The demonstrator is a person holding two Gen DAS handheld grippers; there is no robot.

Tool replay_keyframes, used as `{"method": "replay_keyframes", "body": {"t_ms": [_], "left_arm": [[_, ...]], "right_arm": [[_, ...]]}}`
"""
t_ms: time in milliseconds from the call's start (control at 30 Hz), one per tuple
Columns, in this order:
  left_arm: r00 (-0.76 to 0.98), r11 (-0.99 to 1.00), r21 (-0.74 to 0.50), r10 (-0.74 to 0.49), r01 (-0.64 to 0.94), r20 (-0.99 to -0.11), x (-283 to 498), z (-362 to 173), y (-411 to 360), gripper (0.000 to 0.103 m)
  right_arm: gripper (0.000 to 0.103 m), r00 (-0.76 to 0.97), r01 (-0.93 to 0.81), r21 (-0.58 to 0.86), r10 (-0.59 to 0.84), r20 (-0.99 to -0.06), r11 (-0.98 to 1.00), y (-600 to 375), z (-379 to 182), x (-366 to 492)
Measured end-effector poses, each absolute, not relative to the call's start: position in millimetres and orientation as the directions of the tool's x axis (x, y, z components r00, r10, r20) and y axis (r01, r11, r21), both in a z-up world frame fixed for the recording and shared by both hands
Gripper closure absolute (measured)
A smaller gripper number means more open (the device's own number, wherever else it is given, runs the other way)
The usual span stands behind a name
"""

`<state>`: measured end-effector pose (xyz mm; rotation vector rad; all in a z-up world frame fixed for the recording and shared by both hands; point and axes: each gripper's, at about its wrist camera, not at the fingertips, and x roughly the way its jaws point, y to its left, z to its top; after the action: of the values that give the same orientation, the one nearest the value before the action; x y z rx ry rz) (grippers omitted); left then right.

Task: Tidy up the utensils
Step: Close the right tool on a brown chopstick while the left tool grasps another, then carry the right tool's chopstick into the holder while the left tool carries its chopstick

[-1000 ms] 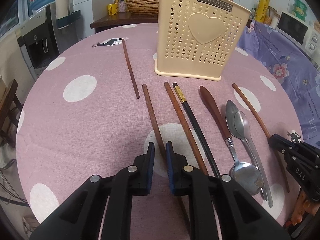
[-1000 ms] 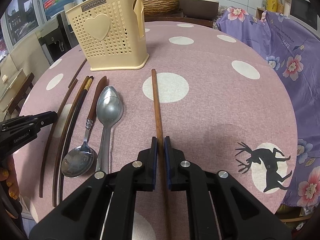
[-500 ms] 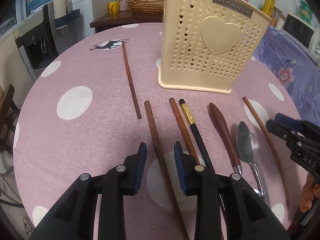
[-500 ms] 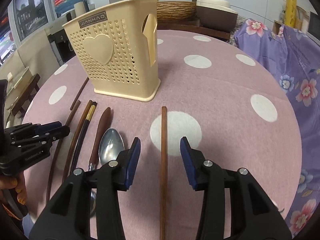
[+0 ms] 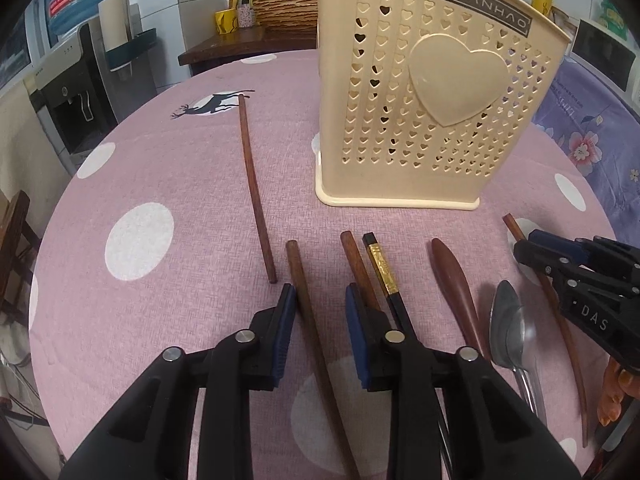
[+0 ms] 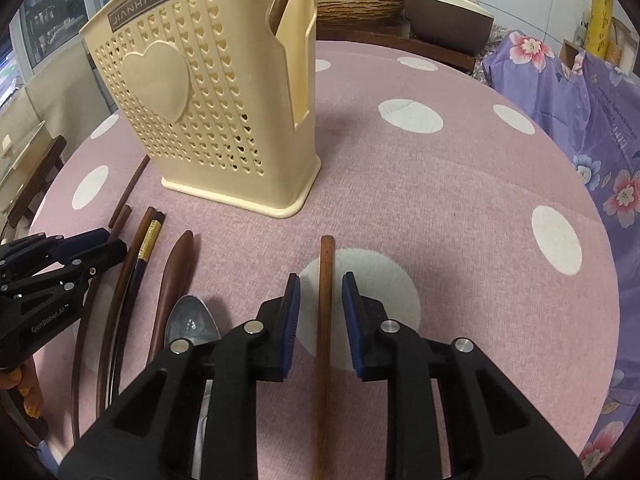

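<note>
Both tools stand open, holding nothing: the left tool [image 5: 320, 312] straddles a brown chopstick [image 5: 310, 320], the right tool [image 6: 320, 300] another chopstick [image 6: 325, 320]. Nearly all utensils, including the spoons [image 5: 510, 332], still lie on the table [image 5: 160, 160] near the cream holder [image 5: 420, 100], so organizing looks barely begun.
</note>
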<state>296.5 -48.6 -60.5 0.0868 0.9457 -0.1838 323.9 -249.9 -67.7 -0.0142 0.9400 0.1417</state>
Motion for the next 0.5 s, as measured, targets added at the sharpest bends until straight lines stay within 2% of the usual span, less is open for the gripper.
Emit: {"method": "replay_keyframes", "body": {"t_ms": [67, 167, 267, 500], "left_arm": [[0.577, 0.982, 0.004, -0.108, 0.189, -0.81, 296, -61, -49, 0.088], [0.581, 0.983, 0.011, -0.098, 0.182, -0.808, 297, -61, -49, 0.092], [0.583, 0.983, 0.024, -0.087, 0.18, -0.808, 296, -61, -52, 0.093], [0.587, 0.983, 0.029, -0.083, 0.179, -0.805, 294, -60, -56, 0.093]], "right_arm": [[0.088, 0.585, -0.135, 0.028, 0.103, -0.804, 0.99, -247, -68, 324], [0.095, 0.591, -0.142, 0.013, 0.095, -0.801, 0.99, -243, -68, 323], [0.095, 0.601, -0.145, -0.028, 0.065, -0.797, 0.989, -236, -69, 320], [0.095, 0.599, -0.14, -0.014, 0.074, -0.798, 0.99, -238, -68, 321]]}}
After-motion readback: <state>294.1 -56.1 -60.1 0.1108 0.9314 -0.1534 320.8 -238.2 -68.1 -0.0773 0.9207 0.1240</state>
